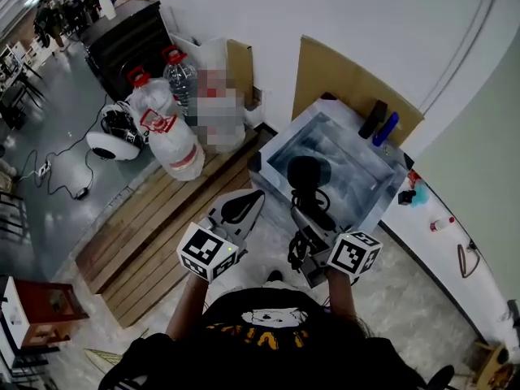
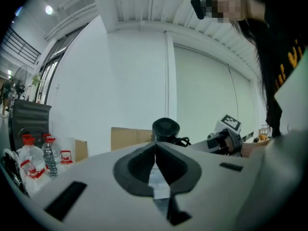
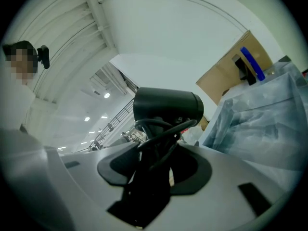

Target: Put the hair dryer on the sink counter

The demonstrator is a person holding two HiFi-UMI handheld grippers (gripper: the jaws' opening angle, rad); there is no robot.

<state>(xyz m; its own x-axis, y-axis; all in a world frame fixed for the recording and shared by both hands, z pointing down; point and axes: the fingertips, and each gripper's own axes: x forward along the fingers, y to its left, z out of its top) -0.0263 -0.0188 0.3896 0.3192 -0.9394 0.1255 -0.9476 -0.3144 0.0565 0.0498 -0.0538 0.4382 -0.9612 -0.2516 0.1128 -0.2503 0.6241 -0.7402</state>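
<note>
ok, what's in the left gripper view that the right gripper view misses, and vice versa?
Left gripper view only: water bottles, the right gripper seen from the side, and the left gripper with its jaws together and nothing between them.
Right gripper view only: the plastic-wrapped sink, a blue item behind it, and the right jaws clamped on the hair dryer at its handle and cord.
Both: the black hair dryer.

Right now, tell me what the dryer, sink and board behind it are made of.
Dryer: probably matte black plastic, dull sheen. Sink: wrapped in clear film, crinkled glare; material beneath unclear. Board: likely cardboard, flat tan face.
</note>
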